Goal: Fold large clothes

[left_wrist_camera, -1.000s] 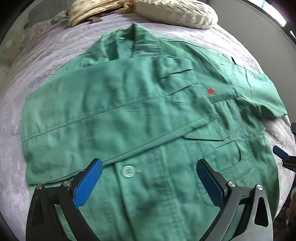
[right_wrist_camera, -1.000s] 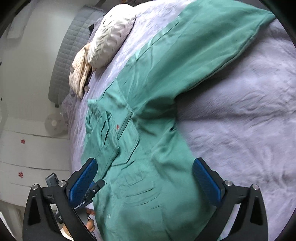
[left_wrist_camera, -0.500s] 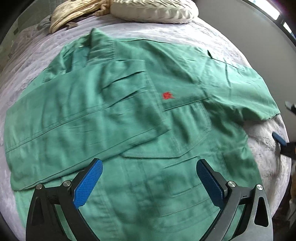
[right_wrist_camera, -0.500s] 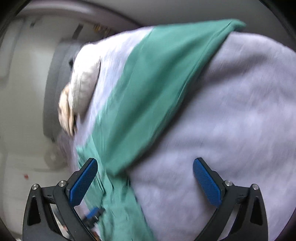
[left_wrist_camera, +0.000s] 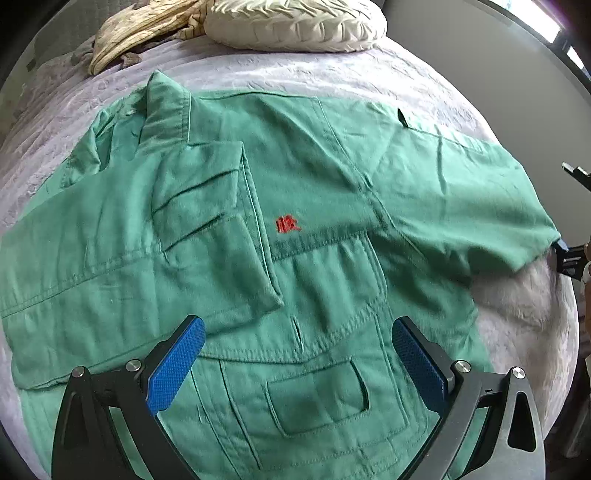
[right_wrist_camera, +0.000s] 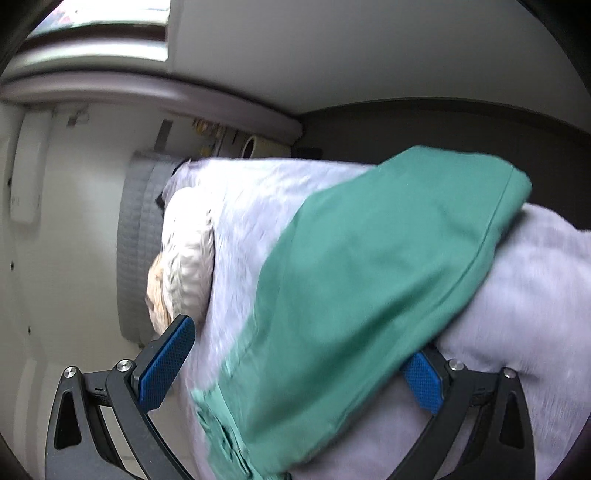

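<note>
A green work jacket (left_wrist_camera: 325, 184) with a small red chest emblem (left_wrist_camera: 287, 224) lies face up on the lilac bed cover (left_wrist_camera: 406, 81). One sleeve (left_wrist_camera: 110, 251) is folded across its chest. The other sleeve (left_wrist_camera: 480, 206) stretches out to the bed's right edge. My left gripper (left_wrist_camera: 297, 326) hovers open over the lower front pocket (left_wrist_camera: 317, 398), holding nothing. My right gripper (left_wrist_camera: 569, 254) shows at the sleeve's cuff. In the right wrist view the sleeve (right_wrist_camera: 369, 277) runs between that gripper's (right_wrist_camera: 299, 347) wide-open fingers, and cloth hides part of the right pad (right_wrist_camera: 423, 380).
A cream pillow (left_wrist_camera: 295, 24) and a tan cloth (left_wrist_camera: 140, 29) lie at the head of the bed. A grey padded headboard (right_wrist_camera: 136, 240) stands behind them. A wall and window (left_wrist_camera: 535, 22) run close along the bed's right side.
The left gripper has shifted right across the jacket, from the button placket to the pocket side. The right gripper has swung to the outstretched sleeve, which now lies between its fingers.
</note>
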`<state>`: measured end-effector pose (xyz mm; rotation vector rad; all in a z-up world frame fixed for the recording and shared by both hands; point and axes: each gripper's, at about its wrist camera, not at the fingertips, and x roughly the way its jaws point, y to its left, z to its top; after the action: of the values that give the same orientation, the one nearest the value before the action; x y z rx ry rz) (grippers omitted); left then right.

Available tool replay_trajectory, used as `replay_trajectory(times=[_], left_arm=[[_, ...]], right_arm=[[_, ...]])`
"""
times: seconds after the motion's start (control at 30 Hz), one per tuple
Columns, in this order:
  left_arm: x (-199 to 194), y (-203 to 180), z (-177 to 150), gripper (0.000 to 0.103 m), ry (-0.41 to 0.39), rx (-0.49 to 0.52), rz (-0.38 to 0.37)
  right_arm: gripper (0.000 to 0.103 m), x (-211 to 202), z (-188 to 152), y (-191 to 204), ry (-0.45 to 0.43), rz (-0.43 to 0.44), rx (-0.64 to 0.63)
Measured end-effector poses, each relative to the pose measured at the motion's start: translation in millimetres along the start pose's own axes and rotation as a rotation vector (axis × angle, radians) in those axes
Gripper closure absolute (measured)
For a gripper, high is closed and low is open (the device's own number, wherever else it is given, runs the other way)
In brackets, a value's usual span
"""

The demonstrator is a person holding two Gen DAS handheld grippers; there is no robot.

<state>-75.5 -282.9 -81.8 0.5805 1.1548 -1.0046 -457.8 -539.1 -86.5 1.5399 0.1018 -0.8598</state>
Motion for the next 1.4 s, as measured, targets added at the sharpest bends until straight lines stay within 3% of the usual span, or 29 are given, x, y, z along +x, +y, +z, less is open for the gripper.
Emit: replay_trajectory(times=[0.07,0.13,0.2,0.27,0.43,0.6,0.73,0.9,1.0,1.17,1.3,1.4], left_arm=[[-2.4,5.1,1.4,0.001,-0.012,-0.007,0.004],[-3.7,10.6,5.7,0.001,-0.025,-0.021,0.005],[-6.4,20.8,9.7,0.001,-0.034,-0.042,0.0],[-6.8,30.3,12.6,0.001,-0.036,-0.061,0.005],[-12.5,60.2,19.0,0.001,-0.052,-0.093,0.008],[-24.3,95.9,21.0,0.001,-0.086,-0.119,0.017],[-35.6,120.3,18.3,0.001,-0.105,-0.144,0.034],[-46.7,152.2,10.6,0.001,-0.146,-0.157,0.079],[-47.4,175.9,4.4,0.001,-0.152,-0.175,0.117],[-38.4,215.0,-11.9,0.001,-0.129,-0.239,0.153],[-28.9,238.3,-25.5,0.001,-0.092,-0.292,0.152],[-26.1,248.0,-33.9,0.001,-0.084,-0.302,0.152]], right_arm=[[0.001,1.8,6.2,-4.6,-0.007,0.004,0.051],[0.012,2.8,12.1,-6.2,-0.012,-0.015,0.067],[0.069,7.1,17.0,-5.9,0.013,-0.099,0.039],[0.095,7.4,21.5,-11.1,0.018,-0.109,0.046],[0.096,-1.5,12.2,16.6,-0.004,-0.061,-0.052],[0.096,2.8,-28.1,92.7,0.046,-0.041,-0.33],[0.095,25.8,-85.2,159.2,0.126,0.026,-0.537],[0.095,67.5,-192.7,228.5,0.275,0.094,-0.806],[0.095,97.8,-262.3,238.8,0.388,0.096,-0.915],[0.096,153.2,-347.1,207.0,0.576,0.035,-0.918],[0.095,182.5,-374.3,176.5,0.639,-0.075,-0.891],[0.091,194.9,-367.2,159.1,0.685,-0.117,-0.779]])
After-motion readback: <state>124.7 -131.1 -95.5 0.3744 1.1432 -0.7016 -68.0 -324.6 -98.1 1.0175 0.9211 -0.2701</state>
